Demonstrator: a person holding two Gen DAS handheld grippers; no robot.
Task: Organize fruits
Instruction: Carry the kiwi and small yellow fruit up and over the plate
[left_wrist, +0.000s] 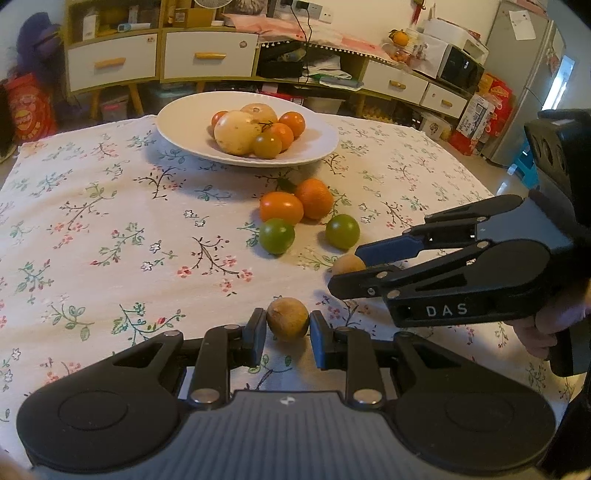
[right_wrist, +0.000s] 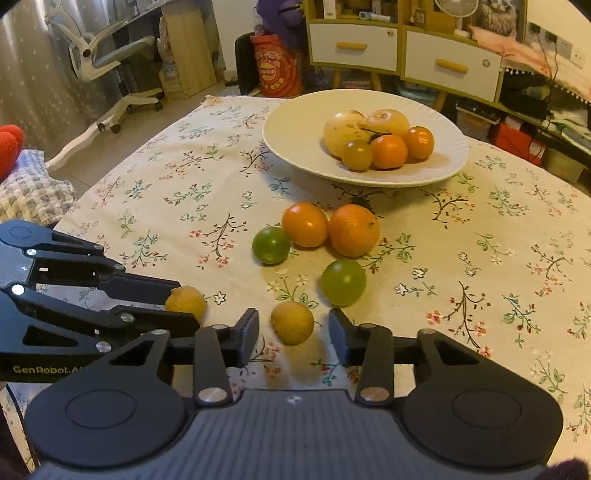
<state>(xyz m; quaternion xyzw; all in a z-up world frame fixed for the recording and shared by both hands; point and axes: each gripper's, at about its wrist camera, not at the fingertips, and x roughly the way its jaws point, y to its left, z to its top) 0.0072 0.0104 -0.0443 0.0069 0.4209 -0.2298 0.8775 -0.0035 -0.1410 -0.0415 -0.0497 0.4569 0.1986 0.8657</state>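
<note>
We see a yellow-framed cabinet (left_wrist: 162, 55) with white drawers, a grey fridge (left_wrist: 524, 85), and a white office chair (right_wrist: 107, 62).

Two oranges (right_wrist: 328, 229) and two green fruits (right_wrist: 306, 264) lie loose near the white plate (right_wrist: 295, 129) of piled fruit.

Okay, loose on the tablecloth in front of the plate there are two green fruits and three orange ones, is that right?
Not three: the right wrist view shows only two orange fruits loose on the tablecloth in front of the plate, beside the two green fruits.
</note>
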